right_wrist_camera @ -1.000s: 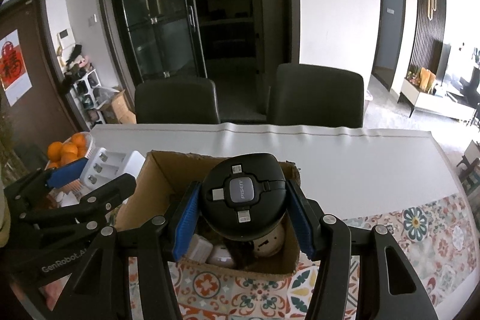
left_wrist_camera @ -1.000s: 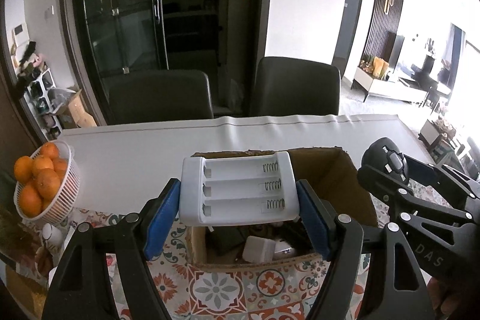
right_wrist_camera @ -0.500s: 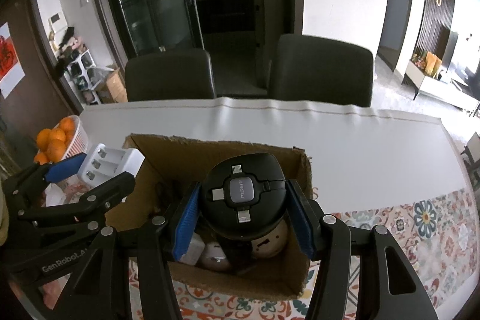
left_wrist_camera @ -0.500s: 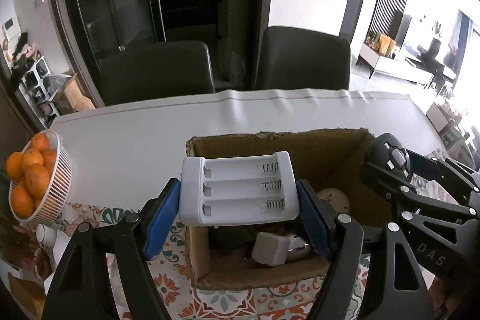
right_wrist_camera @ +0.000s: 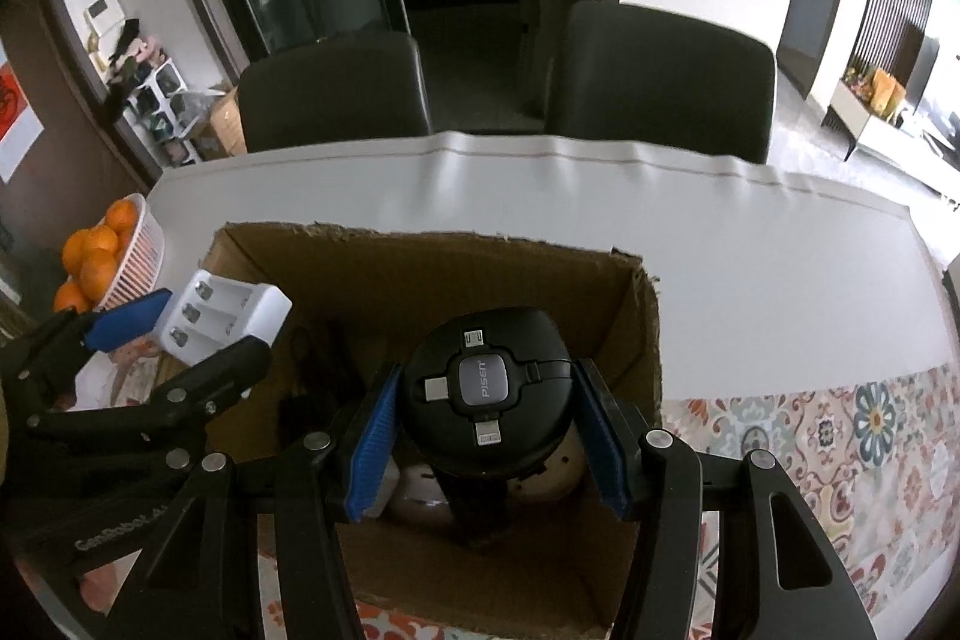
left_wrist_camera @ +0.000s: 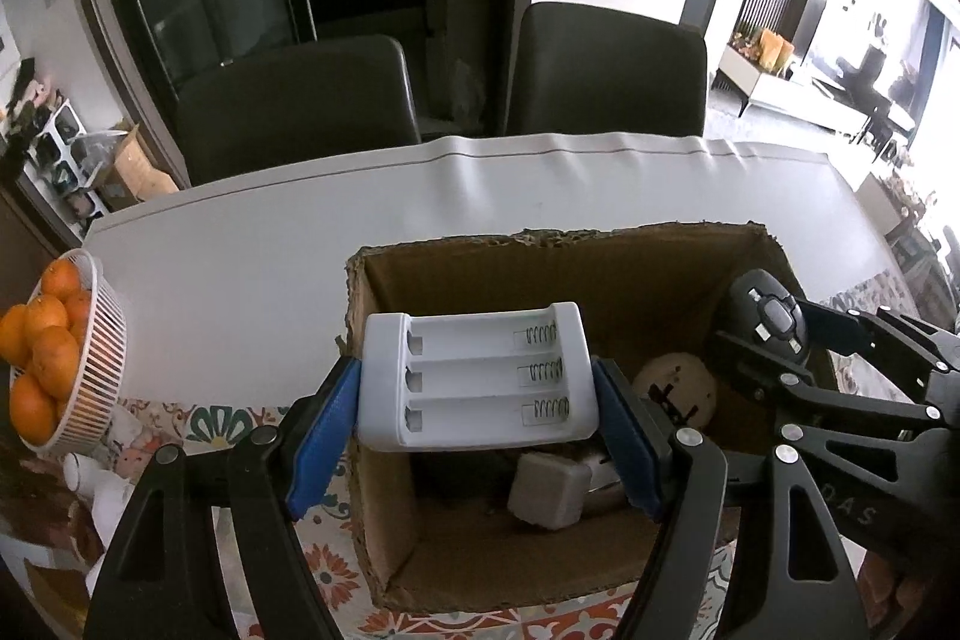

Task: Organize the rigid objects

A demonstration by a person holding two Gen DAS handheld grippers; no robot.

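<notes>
My left gripper (left_wrist_camera: 477, 412) is shut on a white battery charger (left_wrist_camera: 477, 376) with three empty slots, held over the left part of an open cardboard box (left_wrist_camera: 540, 250). My right gripper (right_wrist_camera: 489, 430) is shut on a round black PISEN cable hub (right_wrist_camera: 486, 394), held over the same box (right_wrist_camera: 420, 244). Inside the box lie a white cube adapter (left_wrist_camera: 549, 487) and a cream round item (left_wrist_camera: 678, 388). The charger also shows in the right wrist view (right_wrist_camera: 225, 319), and the hub in the left wrist view (left_wrist_camera: 768, 316).
A white basket of oranges (left_wrist_camera: 90, 358) stands at the table's left. The box sits on a patterned mat (right_wrist_camera: 840, 448) on a white table (left_wrist_camera: 270, 244). Two dark chairs (left_wrist_camera: 606, 70) stand behind the table.
Both grippers have risen and tilted downward over the box, so more of its inside shows. Each still holds its item.
</notes>
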